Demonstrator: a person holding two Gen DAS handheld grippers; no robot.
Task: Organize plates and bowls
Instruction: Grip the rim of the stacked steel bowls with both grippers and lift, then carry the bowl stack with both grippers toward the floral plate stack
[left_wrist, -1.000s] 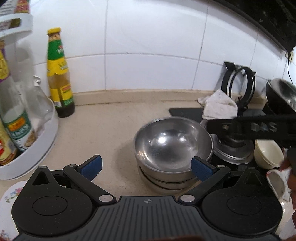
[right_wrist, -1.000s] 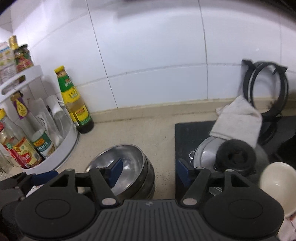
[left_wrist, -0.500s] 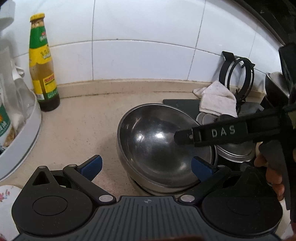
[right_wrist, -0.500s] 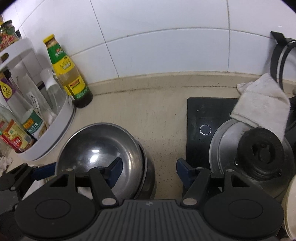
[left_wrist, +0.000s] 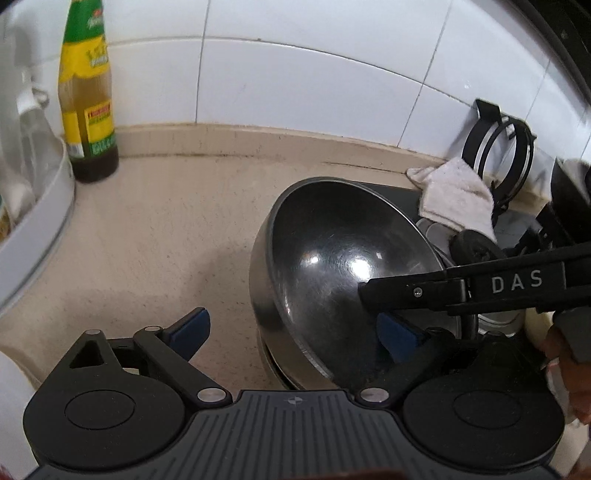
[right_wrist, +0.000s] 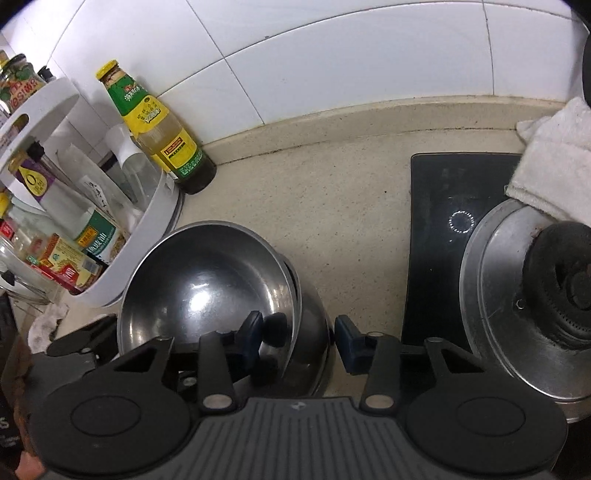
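Now right tongs (right_wrist: 297, 334) open astride steel bowl (right_wrist: 207, 284) rim — left tongs (left_wrist: 295, 328) open.

The right gripper (right_wrist: 297, 338) has closed in to straddle the now tilted top steel bowl's (right_wrist: 207, 284) rim.

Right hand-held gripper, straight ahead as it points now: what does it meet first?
Likely the rim of the tilted top steel bowl: the right hand-held gripper has its open fingers either side of that rim. Depth unclear.
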